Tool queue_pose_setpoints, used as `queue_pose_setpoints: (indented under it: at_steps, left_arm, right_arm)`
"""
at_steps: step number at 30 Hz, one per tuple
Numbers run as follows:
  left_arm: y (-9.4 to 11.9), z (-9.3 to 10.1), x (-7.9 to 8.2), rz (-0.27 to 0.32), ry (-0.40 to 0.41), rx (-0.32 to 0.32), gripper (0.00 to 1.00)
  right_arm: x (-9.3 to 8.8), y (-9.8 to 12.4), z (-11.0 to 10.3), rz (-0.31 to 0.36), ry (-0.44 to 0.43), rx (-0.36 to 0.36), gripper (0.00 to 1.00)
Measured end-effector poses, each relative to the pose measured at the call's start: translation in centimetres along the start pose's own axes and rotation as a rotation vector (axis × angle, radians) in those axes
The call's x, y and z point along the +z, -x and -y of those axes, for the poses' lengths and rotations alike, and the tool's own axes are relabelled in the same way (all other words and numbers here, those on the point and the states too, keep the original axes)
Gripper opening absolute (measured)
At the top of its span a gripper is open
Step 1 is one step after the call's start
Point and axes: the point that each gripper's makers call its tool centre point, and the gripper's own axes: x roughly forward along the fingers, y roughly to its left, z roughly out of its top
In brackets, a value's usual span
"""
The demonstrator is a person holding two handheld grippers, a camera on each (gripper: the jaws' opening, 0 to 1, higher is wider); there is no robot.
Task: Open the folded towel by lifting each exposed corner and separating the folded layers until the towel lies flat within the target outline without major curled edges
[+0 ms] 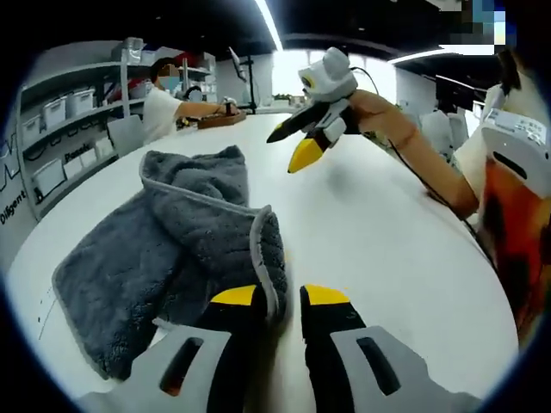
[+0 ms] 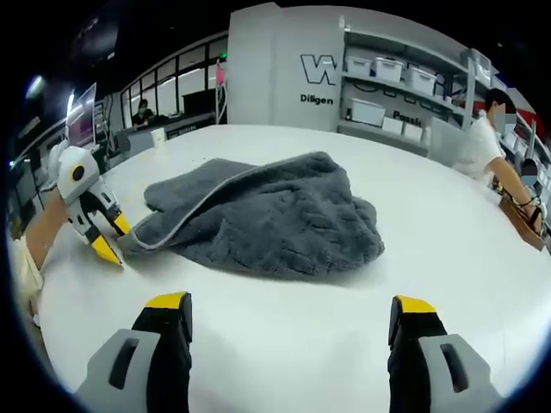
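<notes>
Lying: grey towel (image 2: 267,219) rumpled, still folded, on the white table (image 2: 284,344)
Left gripper (image 1: 280,297): jaws narrowly parted around the towel's near corner, grip uncertain
Right gripper (image 2: 288,305): jaws wide apart, holding nothing, well short of the towel

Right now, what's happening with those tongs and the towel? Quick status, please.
Left tongs slightly open at towel's edge, gripping nothing. Right tongs wide open, off the towel. Towel still folded, rumpled on the white table. Nothing in the way.

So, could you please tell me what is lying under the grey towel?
The grey towel rests in folded layers directly on the white table. Anything between the layers, or any outline beneath, is covered.
</notes>
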Motion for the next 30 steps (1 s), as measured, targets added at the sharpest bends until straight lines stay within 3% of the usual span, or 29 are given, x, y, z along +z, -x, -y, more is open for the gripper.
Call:
queue_pose_setpoints:
  at_steps: [3, 6, 9, 13, 16, 20, 24, 27, 30]
  left_arm:
    - [0.7, 0.3, 0.4, 0.016, -0.001, 0.014, 0.37]
    - [1.7, -0.2, 1.1, 0.038, 0.011, 0.067, 0.50]
    - [2.8, -0.4, 1.7, 0.062, 0.021, 0.097, 0.57]
    - [4.2, -1.6, 2.4, 0.103, 0.065, 0.187, 0.80]
    - [5.3, -1.6, 3.0, 0.149, 0.120, 0.210, 0.82]
    - [6.6, -1.8, 2.7, 0.156, 0.181, 0.253, 0.97]
    - [8.2, -2.5, 2.1, 0.152, 0.208, 0.303, 0.99]
    - [9.5, -2.9, 2.0, 0.224, 0.269, 0.335, 0.99]
    - [10.2, -3.4, 1.0, 0.217, 0.283, 0.368, 0.99]
  right_arm:
    - [-0.1, 0.0, 0.0, -0.005, 0.000, 0.001, 0.95]
    - [0.0, 0.0, -0.1, -0.001, 0.002, 0.001, 0.95]
    - [0.0, 0.0, -0.1, -0.003, 0.002, 0.001, 0.95]
    - [-0.2, -0.2, -0.1, -0.010, 0.001, 0.001, 0.95]
    - [-0.4, -0.4, -0.1, -0.016, 0.000, 0.002, 0.95]
    - [-0.5, -0.6, 0.0, -0.023, 0.000, 0.000, 0.95]
    - [-0.7, -0.9, -0.1, -0.035, 0.002, 0.000, 0.95]
    - [-0.7, -0.9, -0.1, -0.040, -0.001, -0.002, 0.93]
    - [-0.5, -0.9, -0.2, -0.029, -0.006, 0.001, 0.93]
